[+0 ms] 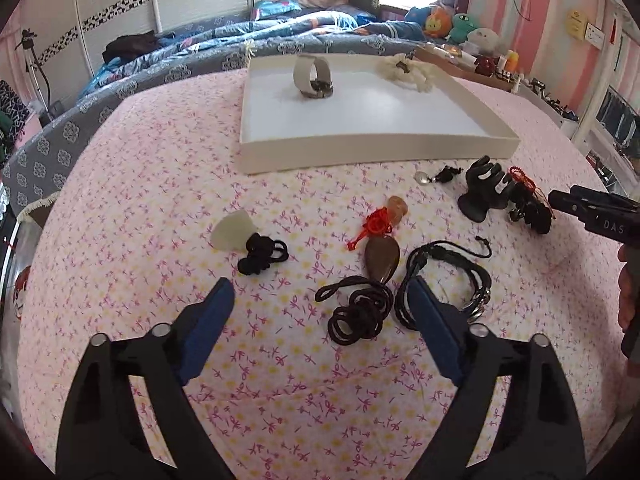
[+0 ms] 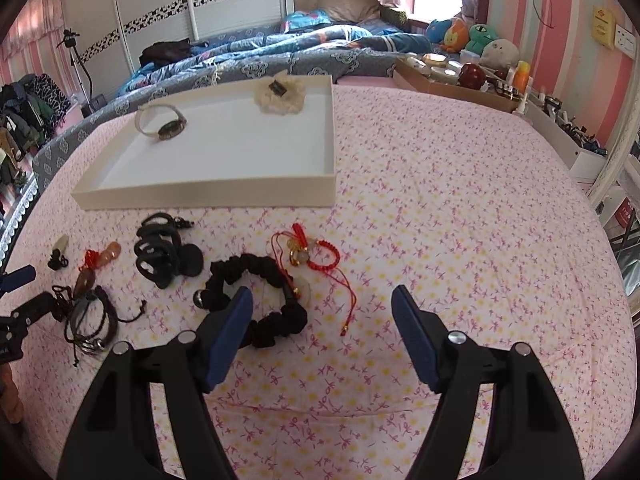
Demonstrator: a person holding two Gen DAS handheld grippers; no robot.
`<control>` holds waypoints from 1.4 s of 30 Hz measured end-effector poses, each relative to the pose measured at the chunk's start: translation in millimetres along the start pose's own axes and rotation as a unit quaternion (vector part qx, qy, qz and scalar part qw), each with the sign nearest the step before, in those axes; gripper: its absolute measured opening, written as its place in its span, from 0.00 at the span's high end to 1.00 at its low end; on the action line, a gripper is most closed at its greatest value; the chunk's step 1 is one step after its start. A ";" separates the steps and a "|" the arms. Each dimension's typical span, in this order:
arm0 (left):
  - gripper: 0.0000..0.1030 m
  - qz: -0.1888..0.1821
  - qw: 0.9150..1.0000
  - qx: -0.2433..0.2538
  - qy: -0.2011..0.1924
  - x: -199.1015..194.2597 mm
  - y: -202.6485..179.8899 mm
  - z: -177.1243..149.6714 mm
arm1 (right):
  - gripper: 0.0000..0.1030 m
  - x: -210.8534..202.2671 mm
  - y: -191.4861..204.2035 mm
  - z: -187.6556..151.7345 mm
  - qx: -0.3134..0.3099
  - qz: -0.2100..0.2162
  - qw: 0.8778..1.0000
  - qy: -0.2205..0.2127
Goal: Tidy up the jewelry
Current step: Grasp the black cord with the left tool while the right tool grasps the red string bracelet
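Observation:
A shallow white tray [image 1: 360, 152] [image 2: 200, 196] rests on the pink cloth and holds a beige-strapped watch [image 1: 314, 76] [image 2: 162, 124] and a cream scrunchie [image 1: 404, 72] [image 2: 280, 96]. My left gripper [image 1: 320, 300] stands open just above a brown pendant on a black cord [image 1: 380, 260], with black braided bracelets [image 1: 444, 276] [image 2: 92, 320] at its right finger. A pale jade pendant [image 1: 232, 232] lies to the left. My right gripper [image 2: 322, 308] is open with nothing between its fingers, beside a black scrunchie [image 2: 272, 292] and a red cord bracelet [image 2: 312, 252]. A black hand-shaped stand [image 1: 484, 192] [image 2: 160, 256] lies nearby.
A bed with blue bedding [image 1: 240, 36] and plush toys [image 2: 472, 36] lies behind the table. A brown tray of small items [image 2: 452, 72] sits at the far right corner. A white shelf [image 2: 568, 136] runs along the right edge. Bare cloth spreads right of the right gripper.

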State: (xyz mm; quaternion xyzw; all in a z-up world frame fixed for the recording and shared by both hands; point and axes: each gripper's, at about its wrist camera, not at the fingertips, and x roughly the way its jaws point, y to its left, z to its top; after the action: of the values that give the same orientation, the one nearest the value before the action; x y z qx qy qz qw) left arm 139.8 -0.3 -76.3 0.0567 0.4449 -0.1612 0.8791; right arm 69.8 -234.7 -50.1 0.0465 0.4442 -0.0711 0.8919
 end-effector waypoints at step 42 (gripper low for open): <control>0.75 -0.034 0.999 0.027 0.026 16.2 -13.1 -4.4 | 0.57 38.6 -2.0 29.8 0.003 0.014 1.000 0.021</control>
State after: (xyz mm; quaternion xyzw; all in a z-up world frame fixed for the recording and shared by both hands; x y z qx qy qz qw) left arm 140.9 -15.3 -91.3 0.0692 0.4646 -0.2011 0.8596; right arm 115.8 -244.3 -63.0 0.0572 0.4616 -0.0586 0.8833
